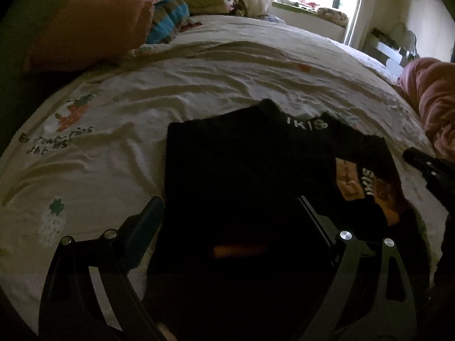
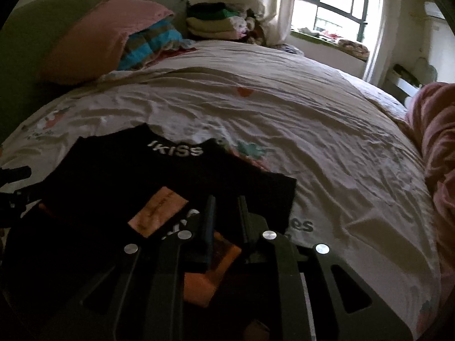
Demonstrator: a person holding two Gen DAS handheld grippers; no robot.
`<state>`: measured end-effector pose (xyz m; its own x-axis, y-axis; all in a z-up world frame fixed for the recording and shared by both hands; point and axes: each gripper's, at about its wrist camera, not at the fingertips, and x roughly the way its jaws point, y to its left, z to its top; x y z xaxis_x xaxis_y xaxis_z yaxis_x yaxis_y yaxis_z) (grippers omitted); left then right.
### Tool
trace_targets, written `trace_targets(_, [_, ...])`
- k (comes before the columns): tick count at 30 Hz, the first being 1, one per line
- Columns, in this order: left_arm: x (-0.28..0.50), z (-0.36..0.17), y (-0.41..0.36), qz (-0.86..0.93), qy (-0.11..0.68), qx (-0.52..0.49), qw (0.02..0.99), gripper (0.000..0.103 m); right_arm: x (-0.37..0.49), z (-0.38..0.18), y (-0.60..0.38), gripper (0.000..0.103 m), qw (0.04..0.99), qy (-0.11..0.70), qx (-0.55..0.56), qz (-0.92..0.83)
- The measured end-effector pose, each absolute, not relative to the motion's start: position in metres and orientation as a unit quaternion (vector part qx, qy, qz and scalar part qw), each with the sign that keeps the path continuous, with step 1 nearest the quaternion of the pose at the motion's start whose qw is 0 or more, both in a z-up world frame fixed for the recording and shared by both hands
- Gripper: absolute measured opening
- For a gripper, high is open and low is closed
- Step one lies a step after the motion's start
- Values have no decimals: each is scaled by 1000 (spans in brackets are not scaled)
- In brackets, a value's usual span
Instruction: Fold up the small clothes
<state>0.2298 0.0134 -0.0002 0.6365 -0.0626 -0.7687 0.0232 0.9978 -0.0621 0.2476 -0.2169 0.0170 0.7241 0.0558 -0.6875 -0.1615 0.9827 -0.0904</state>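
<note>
Left wrist view: the left gripper (image 1: 227,207) points down over a black garment (image 1: 244,170) lying on the bed (image 1: 199,79), its jaws spread wide, one finger (image 1: 148,216) over the sheet just beside the cloth's left edge and the other over the dark fabric; nothing is pinched between them. The garment's waistband, printed with white letters, lies toward the far side, and an orange label (image 1: 348,180) shows on its right part. The right gripper (image 1: 426,167) enters from the right edge, near that corner. Right wrist view: the right gripper (image 2: 226,207) hovers above the same black garment (image 2: 113,176), its jaws nearly together with a narrow gap; whether the pads press any cloth cannot be told, as the fabric beneath is dark and blurred. The orange label (image 2: 157,211) lies just left of the fingers. A pink pillow (image 2: 102,37) and a stack of folded clothes (image 2: 213,22) sit at the head of the bed, well apart from the garment; a pink blanket (image 2: 438,147) lies at the right.
</note>
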Motion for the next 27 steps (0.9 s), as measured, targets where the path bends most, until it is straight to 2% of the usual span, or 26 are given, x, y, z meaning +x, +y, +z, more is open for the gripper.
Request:
trace_targets(1, [231, -2, 12, -25, 427, -21, 904, 85, 246, 18, -218, 27, 927, 365, -69, 58])
trace_targets(6, [236, -11, 7, -28, 436, -14, 899, 85, 237, 15, -210, 32, 924, 368, -65, 80])
trace_targets(7, [236, -13, 6, -31, 440, -16, 898, 85, 235, 12, -204, 36, 919, 377, -65, 94])
trace_targets(9, [238, -19, 6, -35, 449, -15, 893, 79, 232, 6, -194, 39, 910, 392, -63, 121])
trace_targets(11, [238, -25, 6, -39, 459, -16, 887, 74, 229, -3, -183, 39, 898, 410, -61, 147])
trace_targets(17, [236, -39, 13, -50, 476, -29, 878, 73, 230, -31, -172, 41, 873, 459, -65, 152])
trace_targets(19, [235, -40, 14, -52, 475, -30, 878, 73, 233, -40, -177, 50, 867, 477, -58, 135])
trace_targets(27, [230, -41, 16, -55, 474, -36, 878, 73, 225, -40, -186, 53, 873, 468, -35, 130])
